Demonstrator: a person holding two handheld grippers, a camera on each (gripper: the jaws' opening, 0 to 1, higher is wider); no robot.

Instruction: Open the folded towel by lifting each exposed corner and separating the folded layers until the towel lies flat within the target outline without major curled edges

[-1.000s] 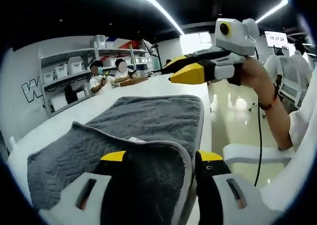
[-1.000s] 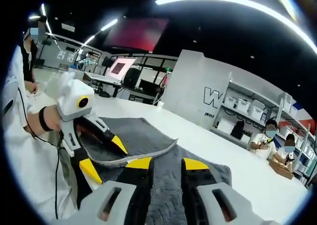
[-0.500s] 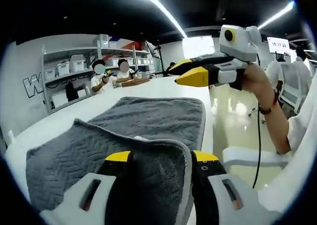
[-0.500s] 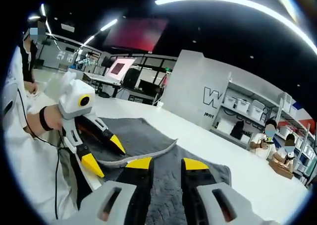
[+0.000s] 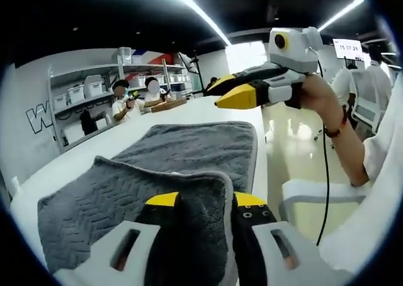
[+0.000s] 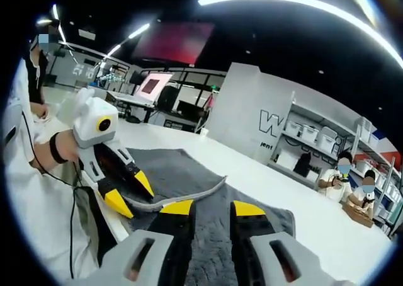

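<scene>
Grey towel [image 5: 189, 154] fold unchanged; left hand-held gripper [image 5: 204, 201] jaws narrowed.

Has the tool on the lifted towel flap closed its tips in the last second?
Yes. Seen in the right gripper view, the left tool narrowed around the towel flap edge.

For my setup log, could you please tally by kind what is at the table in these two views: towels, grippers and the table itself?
Towels: 1, the grey towel, partly folded.
Grippers: 2, the left gripper with the towel's edge between its jaws and the right gripper held above the table.
Tables: 1, the white table.
Total: 4
</scene>
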